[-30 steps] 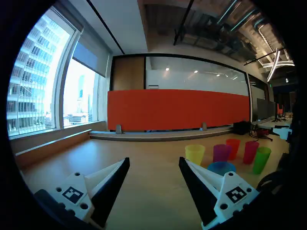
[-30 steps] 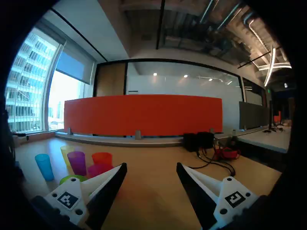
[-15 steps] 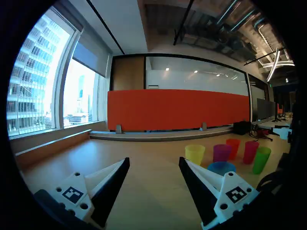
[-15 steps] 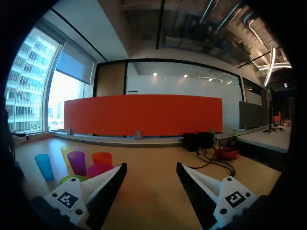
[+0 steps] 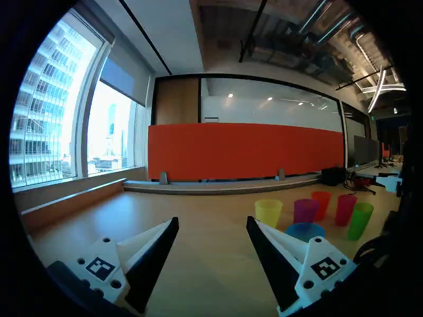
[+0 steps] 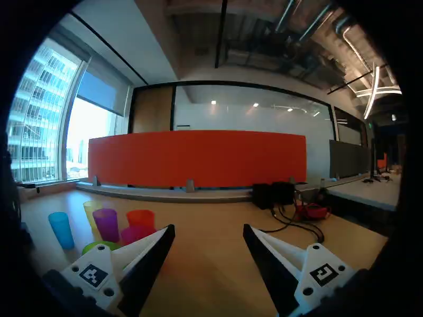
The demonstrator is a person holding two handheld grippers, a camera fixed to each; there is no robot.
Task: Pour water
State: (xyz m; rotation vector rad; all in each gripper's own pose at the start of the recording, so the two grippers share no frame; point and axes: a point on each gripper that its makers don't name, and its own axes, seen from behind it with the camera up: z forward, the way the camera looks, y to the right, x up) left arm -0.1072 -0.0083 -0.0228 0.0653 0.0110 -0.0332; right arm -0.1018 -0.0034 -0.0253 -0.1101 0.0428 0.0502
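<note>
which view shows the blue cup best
The right gripper view: the blue plastic cup stands whole and unobstructed. In the left gripper view, only its top shows behind a finger of the left gripper.

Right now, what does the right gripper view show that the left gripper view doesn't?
The right gripper view adds the black cables sprawled across the wooden table, the white desk beyond them, and the blue cup standing full height, apart from the others. The left gripper view adds the long wooden ledge under the window. Both share the orange divider and the six coloured cups. In front, the left gripper and the right gripper are open and hold nothing.
</note>
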